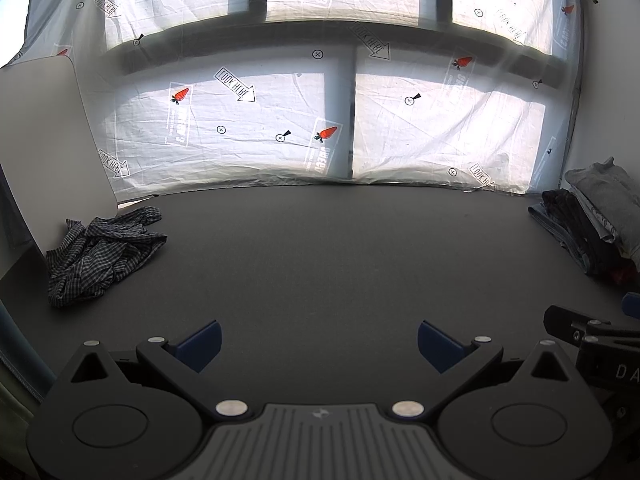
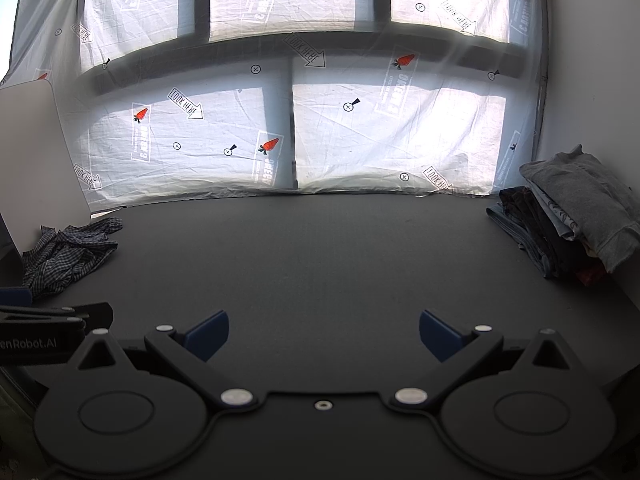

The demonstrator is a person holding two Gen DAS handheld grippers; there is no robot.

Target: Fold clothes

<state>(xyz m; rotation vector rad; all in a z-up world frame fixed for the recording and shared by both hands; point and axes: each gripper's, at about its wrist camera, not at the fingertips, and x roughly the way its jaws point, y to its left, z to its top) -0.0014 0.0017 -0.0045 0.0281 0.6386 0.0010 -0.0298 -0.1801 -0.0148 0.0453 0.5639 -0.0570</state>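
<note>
Checked shirt [image 1: 102, 254], one of them, lies crumpled at the far left of the dark table [image 1: 320, 264], up against a pale upright board [image 1: 44, 140]. It's loose and unfolded, with nothing touching it. Over on the far right sits one stack of folded clothes [image 2: 568, 224], a grey piece on top, darker pieces and denim below; how many pieces are in it is hard to tell.

Left gripper [image 1: 319, 346] hovers low over the bare middle of the table, jaws spread wide, nothing between its two blue fingertips [image 1: 202, 344]. Right gripper [image 2: 324, 336] does the same, jaws thrown wide, two blue pads [image 2: 440, 334] and only table between them. Each one peeks into the other's view: the left one's side carries white lettering ending "enRobot.AI", and the right one shows "DA" at the frame edge.

Behind the table hangs a white sheet [image 2: 224, 148] across a bright window, printed over and over with "LOOK HERE" arrows, red carrots and small crossed circles. Other lettering beside the carrots is too faint to read.
</note>
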